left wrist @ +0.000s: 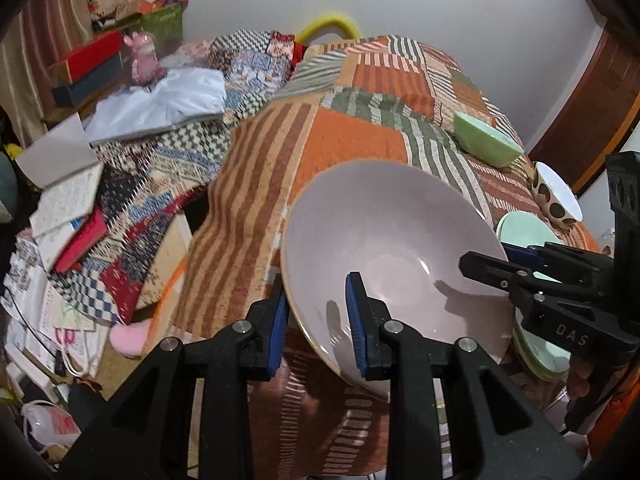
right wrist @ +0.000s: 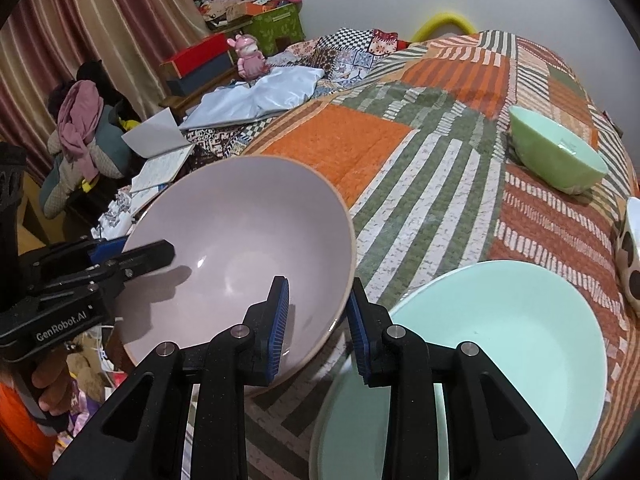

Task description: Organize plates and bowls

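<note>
Gripping pale lilac bowl rim, tan-edged, glossy: left gripper and right gripper jaws clamped.

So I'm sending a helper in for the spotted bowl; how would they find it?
Start at the patchwork quilt on the bed. At its right edge, past the green bowl and beside the pale mint plate, lies the spotted bowl. It alone has brown dots outside and white inside.

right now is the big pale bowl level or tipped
Tipped. The pale bowl hangs off the quilt, with the left gripper and the right gripper clamping opposite sides of its rim.
</note>
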Available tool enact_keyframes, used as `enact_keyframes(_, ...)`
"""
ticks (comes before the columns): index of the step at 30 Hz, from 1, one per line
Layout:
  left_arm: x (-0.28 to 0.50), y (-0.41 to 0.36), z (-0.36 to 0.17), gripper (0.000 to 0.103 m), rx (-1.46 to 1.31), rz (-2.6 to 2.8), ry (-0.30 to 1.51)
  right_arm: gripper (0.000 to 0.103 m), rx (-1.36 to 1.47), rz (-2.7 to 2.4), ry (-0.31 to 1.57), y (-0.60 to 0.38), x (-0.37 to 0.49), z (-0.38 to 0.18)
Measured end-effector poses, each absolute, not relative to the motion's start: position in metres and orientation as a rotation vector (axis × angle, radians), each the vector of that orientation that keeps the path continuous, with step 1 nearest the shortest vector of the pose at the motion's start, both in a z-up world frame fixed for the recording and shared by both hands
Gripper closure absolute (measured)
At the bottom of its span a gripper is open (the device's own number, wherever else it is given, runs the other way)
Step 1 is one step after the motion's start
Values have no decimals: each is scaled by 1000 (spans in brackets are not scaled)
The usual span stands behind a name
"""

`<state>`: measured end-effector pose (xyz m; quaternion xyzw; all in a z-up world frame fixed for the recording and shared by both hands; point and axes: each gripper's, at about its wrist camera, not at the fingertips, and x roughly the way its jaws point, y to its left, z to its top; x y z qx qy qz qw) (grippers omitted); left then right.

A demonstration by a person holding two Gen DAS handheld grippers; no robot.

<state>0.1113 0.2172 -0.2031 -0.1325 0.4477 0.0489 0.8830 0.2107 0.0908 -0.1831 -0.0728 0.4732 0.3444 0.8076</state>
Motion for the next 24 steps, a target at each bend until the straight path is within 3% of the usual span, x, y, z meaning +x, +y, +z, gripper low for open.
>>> enact_keyframes(11, 102, 208, -160, 74, -232, 116, 834, 72, -99, 714, 928, 61, 207, -153)
enact_keyframes(13, 102, 202, -156, 66, -225, 108, 824, 62, -89, 701, 913, 54, 206, -148)
enact_keyframes(17, 104, 184, -146, 60, -187, 94, 802, 61, -80, 679, 869, 35, 205, -137)
enact_keyframes(24, 111, 146, -127, 38, -132, 52, 761, 56, -60, 627, 813, -3, 205, -124)
